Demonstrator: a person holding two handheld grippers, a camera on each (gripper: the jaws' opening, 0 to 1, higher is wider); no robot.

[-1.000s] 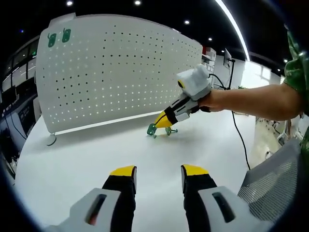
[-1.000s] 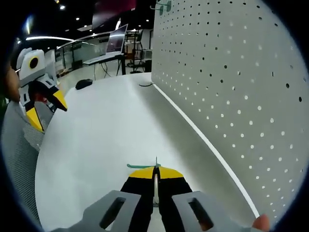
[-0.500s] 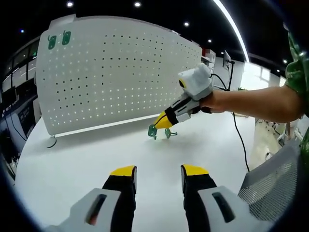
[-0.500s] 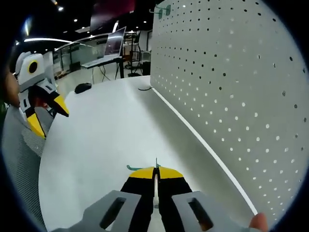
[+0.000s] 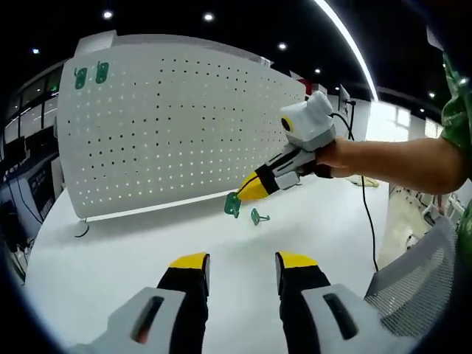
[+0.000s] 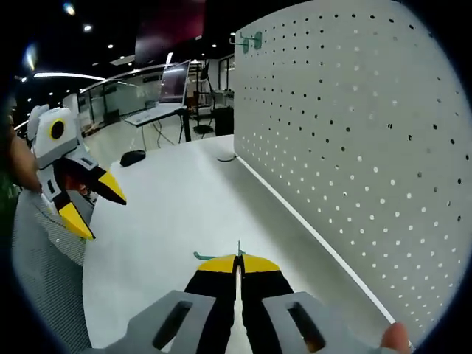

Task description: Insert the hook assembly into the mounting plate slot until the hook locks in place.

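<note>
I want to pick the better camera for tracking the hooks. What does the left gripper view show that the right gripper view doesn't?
Left gripper view alone: a second green hook lying on the table, and the gripped hook seen whole at the right hand-held gripper. Right gripper view alone: a distant desk with a monitor. Shared: the pegboard, the hooks hung at its top corner, the table, both hand-held grippers; the left hand-held gripper stands open.

**Colours and patterns**

Pegboard (image 5: 177,125): white, regular grid of small dark holes. Hooks: green, both the held one (image 5: 233,205) and the loose one (image 5: 258,217). Tongs, left (image 5: 242,267) and right (image 6: 237,264): black jaws, yellow tips, grey-white bodies. Desk (image 5: 133,251): plain white. Sleeve (image 5: 459,103): green patterned.
</note>
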